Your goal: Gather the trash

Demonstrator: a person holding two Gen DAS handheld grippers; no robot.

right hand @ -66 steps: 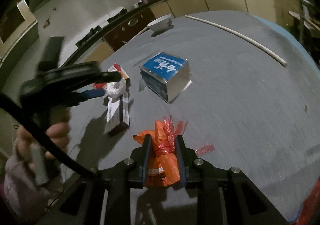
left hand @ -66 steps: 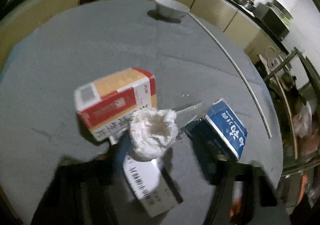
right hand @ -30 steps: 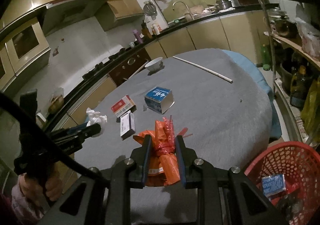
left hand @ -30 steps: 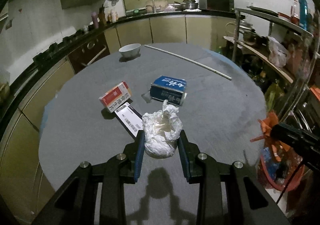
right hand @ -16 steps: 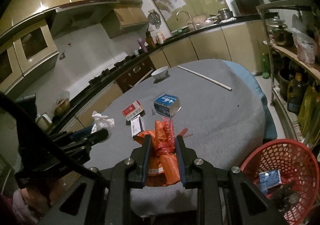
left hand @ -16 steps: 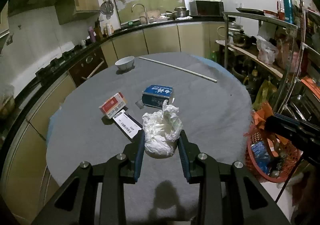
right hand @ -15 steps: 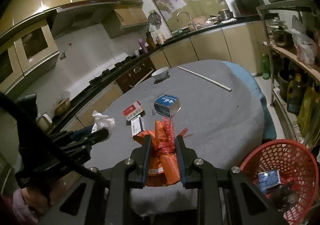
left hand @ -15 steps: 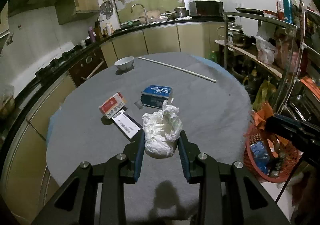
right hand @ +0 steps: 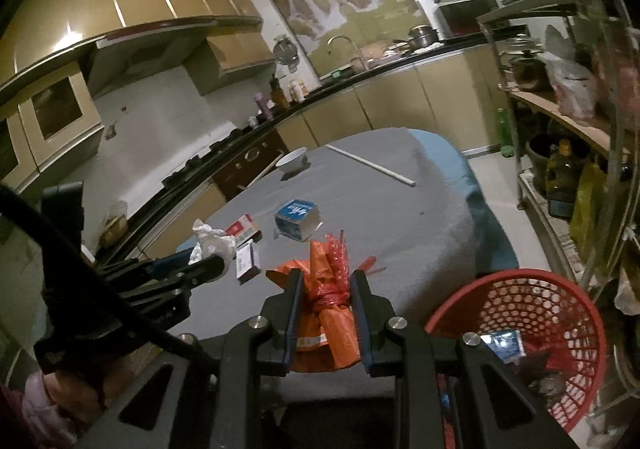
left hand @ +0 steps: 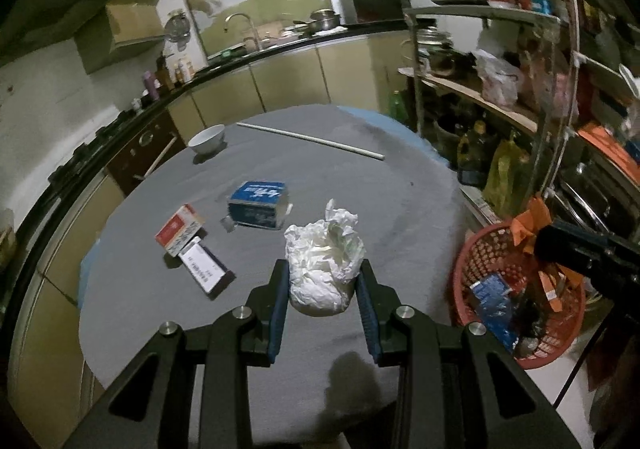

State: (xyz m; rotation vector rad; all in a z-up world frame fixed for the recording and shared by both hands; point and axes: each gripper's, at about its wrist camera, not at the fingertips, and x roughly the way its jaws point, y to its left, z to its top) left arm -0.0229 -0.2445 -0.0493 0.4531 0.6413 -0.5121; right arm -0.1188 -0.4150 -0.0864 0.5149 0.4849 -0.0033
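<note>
Evidently bound for the red basket point(right hand: 516, 313), the left gripper point(left hand: 322, 281) clamps crumpled white paper point(left hand: 324, 265) while the right gripper point(right hand: 326, 303) clamps an orange wrapper point(right hand: 332, 313), both lifted clear of the table point(left hand: 360, 189).

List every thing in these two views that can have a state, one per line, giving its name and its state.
left tongs: shut on crumpled white paper, lifted clear of the table
right tongs: shut on orange wrapper
red basket: upright on the floor, holding some trash
blue box: lying on the grey table
red-and-white box: lying flat
white bowl: upright
</note>
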